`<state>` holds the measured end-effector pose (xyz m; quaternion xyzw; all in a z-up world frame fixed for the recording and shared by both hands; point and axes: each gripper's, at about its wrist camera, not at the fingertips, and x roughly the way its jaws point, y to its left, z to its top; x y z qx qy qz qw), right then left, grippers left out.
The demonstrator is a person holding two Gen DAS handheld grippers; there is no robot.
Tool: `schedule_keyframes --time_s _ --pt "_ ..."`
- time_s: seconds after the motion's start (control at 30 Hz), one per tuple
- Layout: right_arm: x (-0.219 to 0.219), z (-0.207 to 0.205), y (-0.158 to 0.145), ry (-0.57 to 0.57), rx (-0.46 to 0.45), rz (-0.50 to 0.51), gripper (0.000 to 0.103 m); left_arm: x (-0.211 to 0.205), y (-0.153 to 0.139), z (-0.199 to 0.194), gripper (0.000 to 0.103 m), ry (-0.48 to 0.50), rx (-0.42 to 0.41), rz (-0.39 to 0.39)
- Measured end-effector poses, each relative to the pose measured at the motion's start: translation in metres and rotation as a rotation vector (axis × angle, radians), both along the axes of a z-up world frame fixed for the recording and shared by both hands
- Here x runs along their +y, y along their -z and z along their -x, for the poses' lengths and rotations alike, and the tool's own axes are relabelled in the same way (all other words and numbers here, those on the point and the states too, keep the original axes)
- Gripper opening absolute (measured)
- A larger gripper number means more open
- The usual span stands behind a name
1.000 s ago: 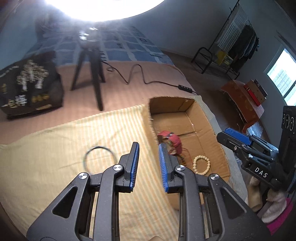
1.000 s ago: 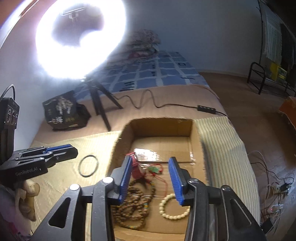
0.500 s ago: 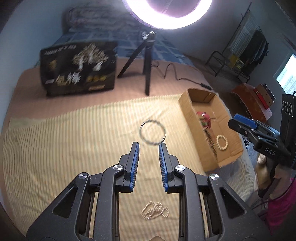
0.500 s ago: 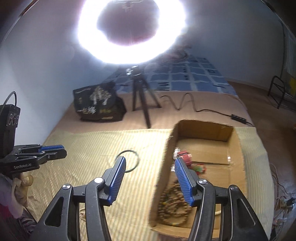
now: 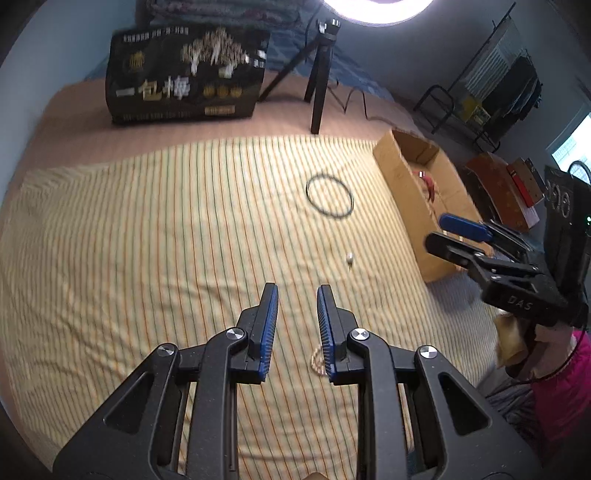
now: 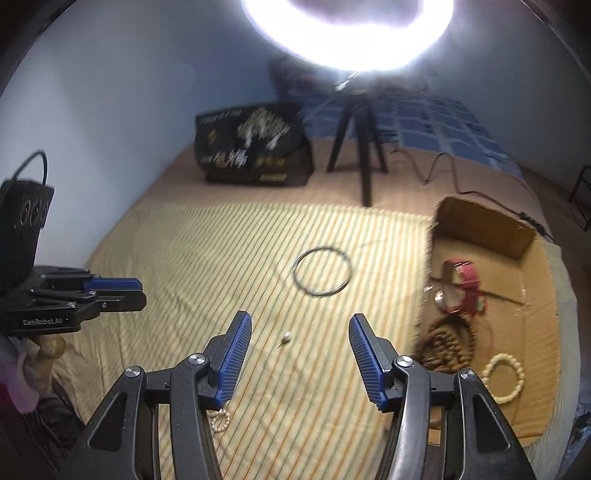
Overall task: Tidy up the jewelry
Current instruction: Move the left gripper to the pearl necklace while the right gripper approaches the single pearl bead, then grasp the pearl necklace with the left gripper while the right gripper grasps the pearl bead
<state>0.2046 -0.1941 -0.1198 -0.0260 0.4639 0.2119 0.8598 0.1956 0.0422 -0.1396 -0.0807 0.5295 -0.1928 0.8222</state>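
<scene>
Hovering above the striped bedspread (image 5: 147, 236), left tool (image 5: 295, 314) narrowly parted, right tool (image 6: 299, 343) wide, both empty. Black ring (image 6: 320, 272) and small bead (image 6: 286, 336) lie beside the cardboard box (image 6: 532, 258) holding bracelets.

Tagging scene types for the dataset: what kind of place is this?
Most likely a bedroom at home, set up for recording. The work surface is a bed with a striped sheet and a checked quilt behind; a clothes rack stands by the wall, and a ring light sits on the bed.
</scene>
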Motion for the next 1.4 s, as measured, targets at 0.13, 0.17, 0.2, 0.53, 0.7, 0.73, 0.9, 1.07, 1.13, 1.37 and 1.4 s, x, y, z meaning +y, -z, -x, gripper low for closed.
schedule_keyframes --time_s 0.13,0.17,0.2,0.53,0.7,0.73,0.9,1.07,1.13,1.37,1.4 --pt "0.014 -0.001 0.017 -0.031 0.024 0.032 0.057 -0.007 0.011 0.007 0.02 0.04 0.028 -0.01" --pt "0.015 -0.001 0.021 -0.033 0.034 0.031 0.057 -0.01 0.013 0.009 0.02 0.049 0.033 -0.008" --pt "0.015 -0.002 0.024 -0.033 0.041 0.027 0.057 -0.012 0.016 0.011 0.02 0.061 0.043 0.0" --pt "0.024 -0.01 0.054 -0.041 0.093 0.061 0.052 -0.051 0.044 0.026 0.02 0.191 0.124 -0.011" --pt "0.026 -0.012 0.059 -0.049 0.106 0.063 0.05 -0.062 0.053 0.025 0.02 0.2 0.143 -0.016" --pt "0.027 -0.012 0.06 -0.051 0.107 0.065 0.05 -0.064 0.055 0.026 0.02 0.203 0.143 -0.019" --pt "0.032 -0.013 0.067 -0.064 0.122 0.075 0.048 -0.074 0.069 0.024 0.02 0.214 0.163 -0.051" --pt "0.039 -0.017 0.075 -0.066 0.136 0.095 0.045 -0.084 0.076 0.019 0.02 0.215 0.154 -0.065" --pt "0.04 -0.018 0.076 -0.064 0.137 0.094 0.044 -0.089 0.078 0.02 0.02 0.212 0.151 -0.065" --pt "0.047 -0.028 0.085 -0.061 0.131 0.102 0.033 -0.097 0.082 0.018 0.016 0.211 0.147 -0.073" --pt "0.047 -0.029 0.087 -0.057 0.131 0.102 0.032 -0.099 0.083 0.018 0.014 0.209 0.146 -0.077"
